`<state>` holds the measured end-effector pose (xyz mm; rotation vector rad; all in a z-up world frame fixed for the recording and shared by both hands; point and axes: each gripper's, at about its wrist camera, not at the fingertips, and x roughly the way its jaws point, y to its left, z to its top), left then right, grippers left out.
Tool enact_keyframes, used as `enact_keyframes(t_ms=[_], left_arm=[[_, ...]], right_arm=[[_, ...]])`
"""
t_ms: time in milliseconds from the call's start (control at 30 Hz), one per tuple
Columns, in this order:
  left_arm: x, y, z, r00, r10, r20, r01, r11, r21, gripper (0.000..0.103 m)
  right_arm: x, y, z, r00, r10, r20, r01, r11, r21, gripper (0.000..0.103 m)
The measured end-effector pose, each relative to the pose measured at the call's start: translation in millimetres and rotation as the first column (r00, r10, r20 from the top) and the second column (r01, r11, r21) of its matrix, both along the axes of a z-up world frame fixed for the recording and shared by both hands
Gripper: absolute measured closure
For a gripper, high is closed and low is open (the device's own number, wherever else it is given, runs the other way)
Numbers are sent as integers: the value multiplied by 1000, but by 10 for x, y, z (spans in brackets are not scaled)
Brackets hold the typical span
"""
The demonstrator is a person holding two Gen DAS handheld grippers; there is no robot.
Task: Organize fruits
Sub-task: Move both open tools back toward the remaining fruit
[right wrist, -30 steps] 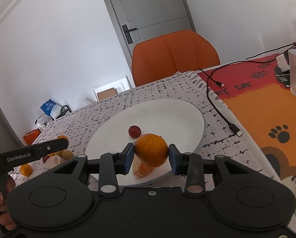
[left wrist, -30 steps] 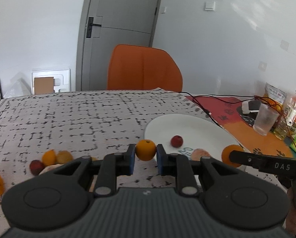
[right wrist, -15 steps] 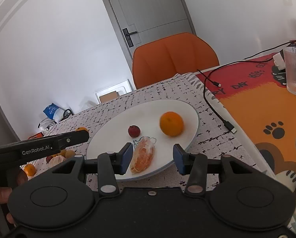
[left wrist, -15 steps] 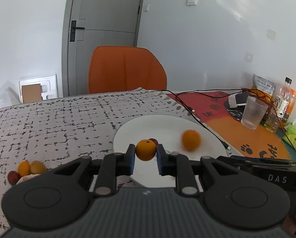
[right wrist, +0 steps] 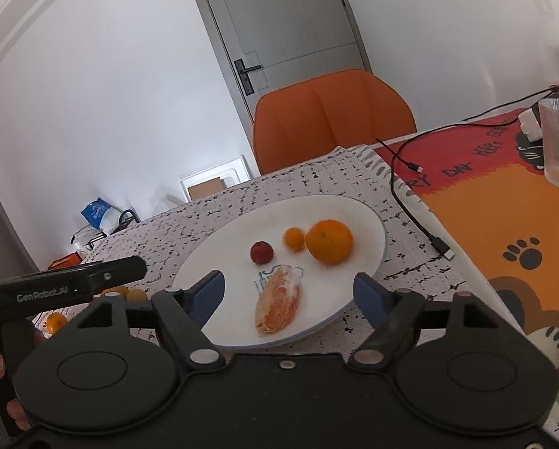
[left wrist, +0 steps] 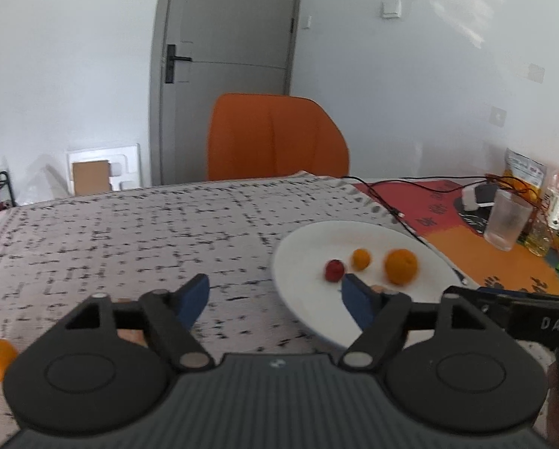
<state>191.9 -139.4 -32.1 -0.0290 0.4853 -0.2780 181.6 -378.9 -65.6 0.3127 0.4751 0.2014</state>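
My left claw stood wide apart with nothing between its blue pads; its jaws had just been opening, and they hung over the speckled cloth and the near left rim of the plate. My right claw was spread wide too, its jaws also just opened, gripping nothing, with the peeled segment lying on the plate below the gap between them, near the plate's front edge. Farther in on the plate sat the red fruit, the small orange and the big orange, the two oranges just beside each other toward the right rim. More small fruits lay on the cloth off the plate's left side, near the table's left edge, partly hidden behind my left claw's body.
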Motion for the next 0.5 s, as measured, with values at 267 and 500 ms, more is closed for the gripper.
enact_keyframes(t_ms=[267,500], left_arm=[[-91,288,6,997,75,5,-75,997,13,13],[-174,536,53,991,134,18,-134,991,24,6]], right_arm=[[8,109,39,1000,-10,13,10,1000,-13,3],[38,243,72,1000,0,16,1,1000,-28,0]])
